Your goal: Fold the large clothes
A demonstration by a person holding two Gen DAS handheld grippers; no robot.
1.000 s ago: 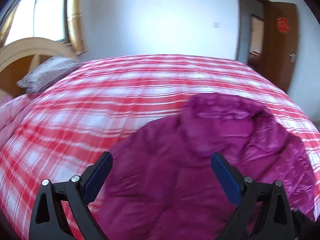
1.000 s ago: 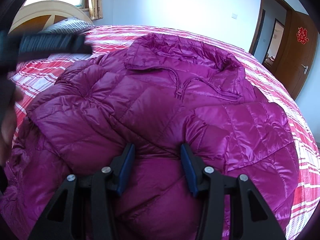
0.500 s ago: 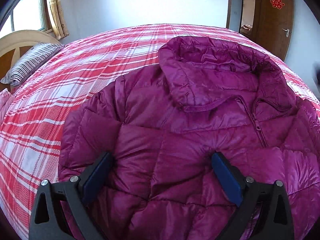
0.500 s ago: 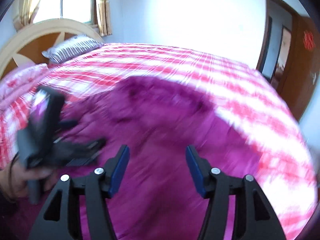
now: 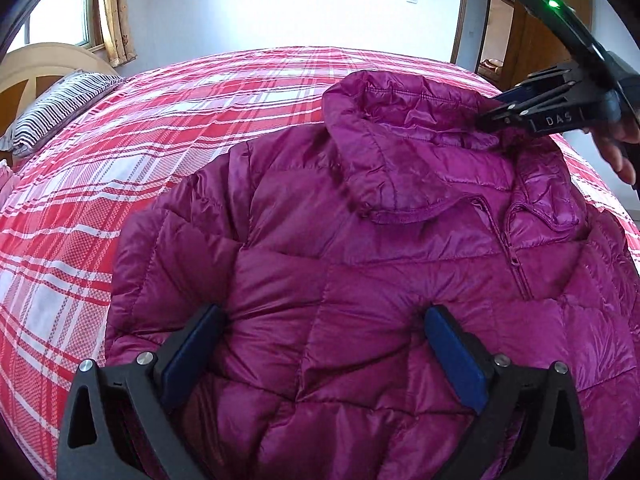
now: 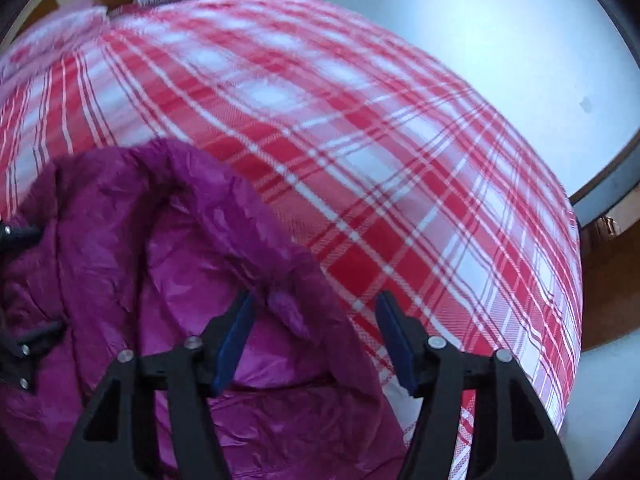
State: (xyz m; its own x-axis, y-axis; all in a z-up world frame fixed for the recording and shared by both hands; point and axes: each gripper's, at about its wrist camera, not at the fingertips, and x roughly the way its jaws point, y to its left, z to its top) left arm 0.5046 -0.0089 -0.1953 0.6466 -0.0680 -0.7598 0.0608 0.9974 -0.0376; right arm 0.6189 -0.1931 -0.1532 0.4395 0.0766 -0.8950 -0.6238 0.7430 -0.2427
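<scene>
Red plaid bedding lies under the purple jacket. Left gripper hovers wide over its near part. Right gripper straddles the hood, fingers wide.

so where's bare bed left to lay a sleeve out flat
Free: the red plaid bedspread between the purple quilted puffer jacket and the striped pillow, and beyond the collar toward the far wall. Crowded: the collar, where the right gripper hovers.

Bare plaid bed lies free left of and beyond the jacket; a striped pillow blocks the far-left corner.
</scene>
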